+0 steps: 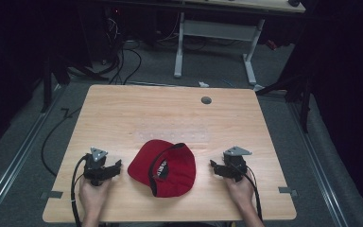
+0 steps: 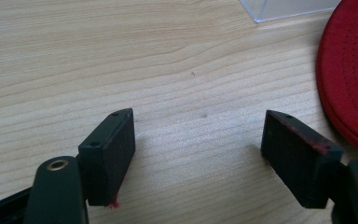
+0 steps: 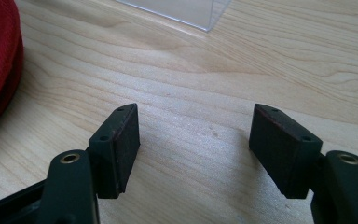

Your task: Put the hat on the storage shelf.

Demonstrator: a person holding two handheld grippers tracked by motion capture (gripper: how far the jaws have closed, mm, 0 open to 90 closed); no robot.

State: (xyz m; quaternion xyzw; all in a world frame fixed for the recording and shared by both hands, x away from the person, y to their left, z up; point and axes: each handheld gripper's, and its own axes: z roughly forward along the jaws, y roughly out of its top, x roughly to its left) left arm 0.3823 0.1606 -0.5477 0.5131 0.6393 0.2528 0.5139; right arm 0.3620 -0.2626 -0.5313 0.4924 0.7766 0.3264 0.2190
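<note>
Red cap waiting between two idle grippers on a pale wood table.

Nearest the person, both hands rest on the table's [image 1: 123, 104] front edge, each holding its tool low and level, likely a ready stance before anything is picked up. The left gripper [image 1: 117, 166] has its jaws spread wide over bare wood, holding nothing; the right gripper [image 1: 213, 165] is likewise spread and empty, and both point inward. Between them lies the red cap [image 1: 163, 168], inside facing up so its dark lining band shows, just beside each gripper but touched by neither. That midway spot would suit a two-handed grab, one tool per side. Farther on, a clear plastic piece [image 2: 289, 8] lies flat on the wood beyond the cap. A round grey grommet [image 1: 206, 100] sits near the far edge, and a white-legged desk [image 1: 217, 30] stands on the floor behind.
</note>
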